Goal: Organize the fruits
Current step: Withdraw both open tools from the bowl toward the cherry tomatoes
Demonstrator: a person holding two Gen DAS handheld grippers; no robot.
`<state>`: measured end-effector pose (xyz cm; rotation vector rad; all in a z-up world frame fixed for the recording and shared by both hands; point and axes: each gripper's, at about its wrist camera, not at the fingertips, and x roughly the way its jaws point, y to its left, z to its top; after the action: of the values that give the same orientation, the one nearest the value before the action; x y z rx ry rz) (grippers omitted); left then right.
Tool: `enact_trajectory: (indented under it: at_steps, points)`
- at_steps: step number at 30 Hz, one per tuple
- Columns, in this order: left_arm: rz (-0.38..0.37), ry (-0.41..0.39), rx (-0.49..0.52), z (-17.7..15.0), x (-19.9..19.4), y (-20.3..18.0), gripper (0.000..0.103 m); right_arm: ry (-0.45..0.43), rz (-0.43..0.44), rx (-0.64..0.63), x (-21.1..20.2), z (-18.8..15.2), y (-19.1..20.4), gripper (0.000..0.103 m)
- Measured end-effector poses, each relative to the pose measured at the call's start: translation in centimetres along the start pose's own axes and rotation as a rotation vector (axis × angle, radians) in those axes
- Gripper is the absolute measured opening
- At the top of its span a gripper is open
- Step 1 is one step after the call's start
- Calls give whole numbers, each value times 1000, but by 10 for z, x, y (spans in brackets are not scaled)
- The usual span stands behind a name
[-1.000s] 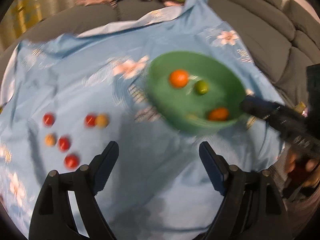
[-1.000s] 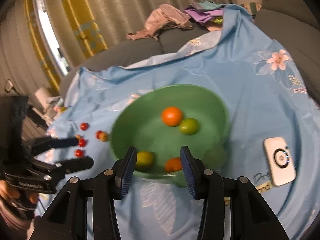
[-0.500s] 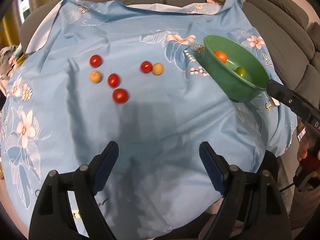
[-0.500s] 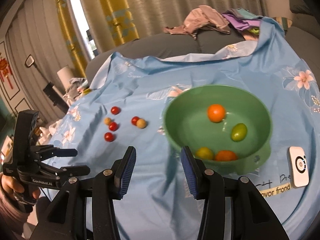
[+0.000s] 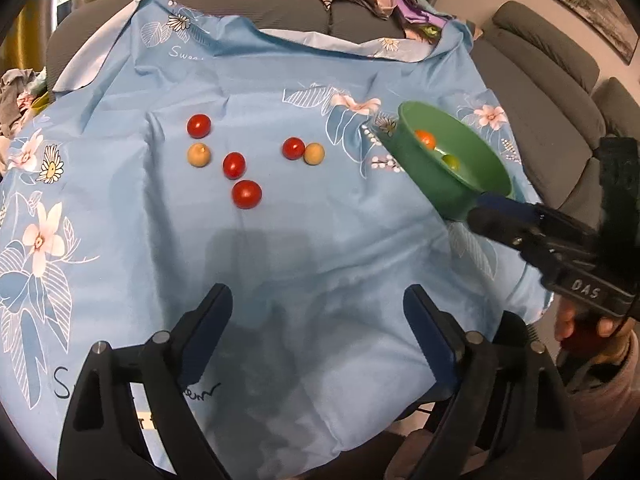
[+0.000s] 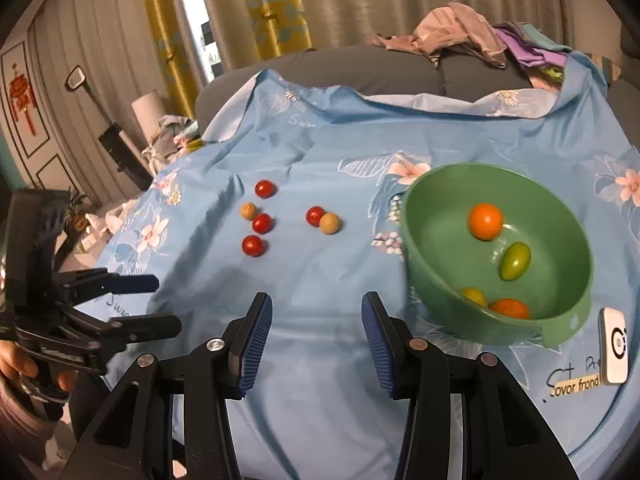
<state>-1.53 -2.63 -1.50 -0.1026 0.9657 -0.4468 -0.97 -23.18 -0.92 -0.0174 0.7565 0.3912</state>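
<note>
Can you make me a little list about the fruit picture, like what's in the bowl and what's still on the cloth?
bowl: green, on the blue cloth
in bowl: two orange fruits, one green, one yellow
on cloth: four red fruits, two tan balls
left gripper: fingers wide apart and just opening more, nothing between them
right gripper: open, holding nothing
beside bowl: small white device

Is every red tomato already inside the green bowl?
No: four red tomatoes lie on the blue cloth, left of the green bowl, which holds only orange, green and yellow fruit.
</note>
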Motion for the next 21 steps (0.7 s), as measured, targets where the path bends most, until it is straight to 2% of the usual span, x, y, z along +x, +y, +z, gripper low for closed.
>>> enact_trajectory:
  at_steps: [14, 21]
  points:
    - [34, -15, -64, 1, 2, 33, 88, 62, 42, 8, 35, 10, 11, 47]
    - [46, -13, -82, 12, 13, 45, 85, 93, 40, 9, 54, 14, 10, 47]
